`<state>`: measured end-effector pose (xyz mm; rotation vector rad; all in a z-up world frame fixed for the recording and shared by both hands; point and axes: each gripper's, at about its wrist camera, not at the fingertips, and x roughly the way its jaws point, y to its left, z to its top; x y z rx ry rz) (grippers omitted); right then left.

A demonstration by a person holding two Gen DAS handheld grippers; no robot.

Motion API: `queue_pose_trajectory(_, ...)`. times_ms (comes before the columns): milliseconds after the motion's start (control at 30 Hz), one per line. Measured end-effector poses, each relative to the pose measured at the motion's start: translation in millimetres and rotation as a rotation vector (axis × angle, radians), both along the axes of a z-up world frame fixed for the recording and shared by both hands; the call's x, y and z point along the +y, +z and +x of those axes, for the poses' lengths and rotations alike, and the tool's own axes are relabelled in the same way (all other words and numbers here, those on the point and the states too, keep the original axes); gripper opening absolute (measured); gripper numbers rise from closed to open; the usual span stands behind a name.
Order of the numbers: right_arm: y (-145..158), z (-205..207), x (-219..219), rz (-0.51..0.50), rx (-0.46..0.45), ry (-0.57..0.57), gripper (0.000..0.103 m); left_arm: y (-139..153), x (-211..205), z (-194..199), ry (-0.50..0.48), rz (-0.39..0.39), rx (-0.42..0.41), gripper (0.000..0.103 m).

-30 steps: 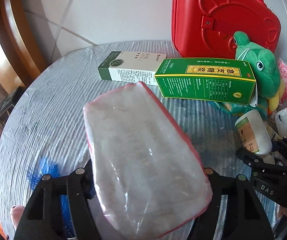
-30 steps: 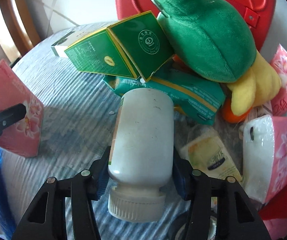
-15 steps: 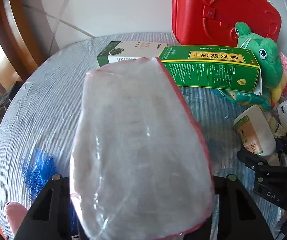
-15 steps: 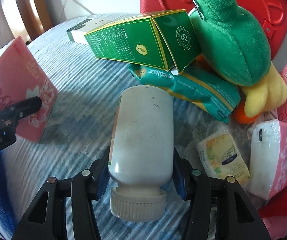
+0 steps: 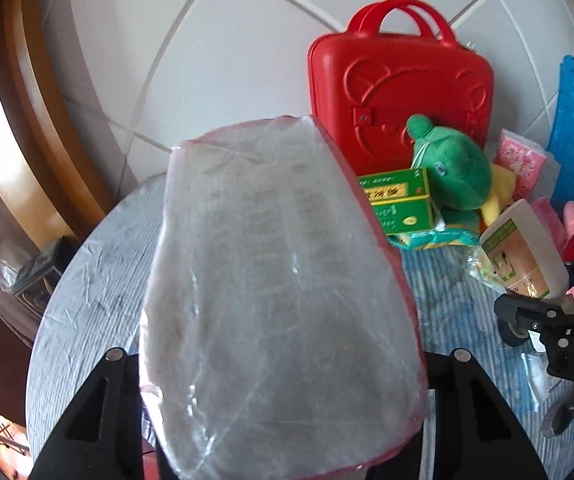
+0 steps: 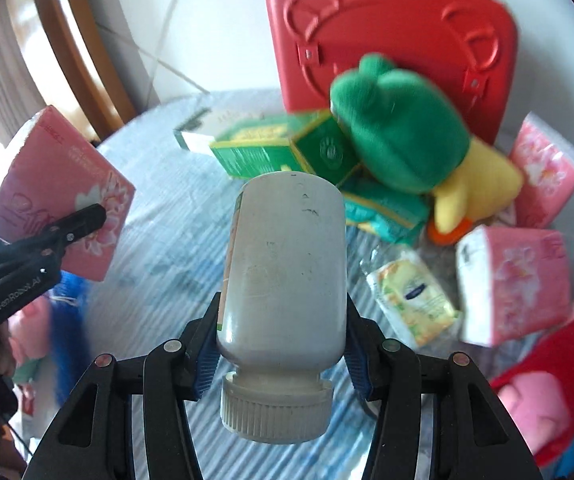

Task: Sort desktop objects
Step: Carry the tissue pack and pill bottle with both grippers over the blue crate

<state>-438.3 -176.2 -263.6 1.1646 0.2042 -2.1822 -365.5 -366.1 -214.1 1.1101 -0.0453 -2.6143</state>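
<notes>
My left gripper (image 5: 283, 364) is shut on a pink tissue pack (image 5: 279, 300), held up above the round table (image 5: 87, 280); the pack fills the left wrist view and also shows at the left of the right wrist view (image 6: 55, 192). My right gripper (image 6: 283, 344) is shut on a white plastic bottle (image 6: 283, 264), cap toward the camera, lifted off the table. The bottle also shows in the left wrist view (image 5: 523, 252). The left gripper's fingers (image 6: 83, 220) show clamped on the pack.
A red case (image 6: 387, 40) stands at the back. In front of it lie a green plush toy (image 6: 399, 132), green boxes (image 6: 263, 152), a teal packet (image 6: 383, 208), more pink tissue packs (image 6: 515, 280) and a small sachet (image 6: 411, 292). A blue brush (image 6: 71, 320) lies at left.
Both grippers have risen with their loads. The tissue pack has tilted up to face the wall and the bottle has lifted off the table.
</notes>
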Motion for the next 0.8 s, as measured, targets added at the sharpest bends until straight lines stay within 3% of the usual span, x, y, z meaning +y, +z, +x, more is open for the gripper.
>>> queue_pose_trajectory(200, 96.1, 58.8, 62.3, -0.115, 0.118, -0.078, 0.052, 78.9, 62.8, 28.3, -0.167, -0.055, 0.162, 0.048)
queue_pose_trajectory(400, 184.2, 130.2, 133.6, -0.187, 0.293, -0.229, 0.052, 154.8, 162.1, 51.4, -0.442, -0.063, 0.325, 0.048)
queue_pose_trajectory(600, 257.4, 188.5, 221.0, -0.207, 0.469, -0.425, 0.052, 207.7, 267.7, 57.0, -0.691, 0.001, 0.404, 0.048)
queue_pose_trajectory(800, 294.6, 191.3, 324.0, -0.206, 0.542, -0.620, 0.052, 245.7, 379.6, 38.1, -0.851, 0.039, 0.420, 0.049)
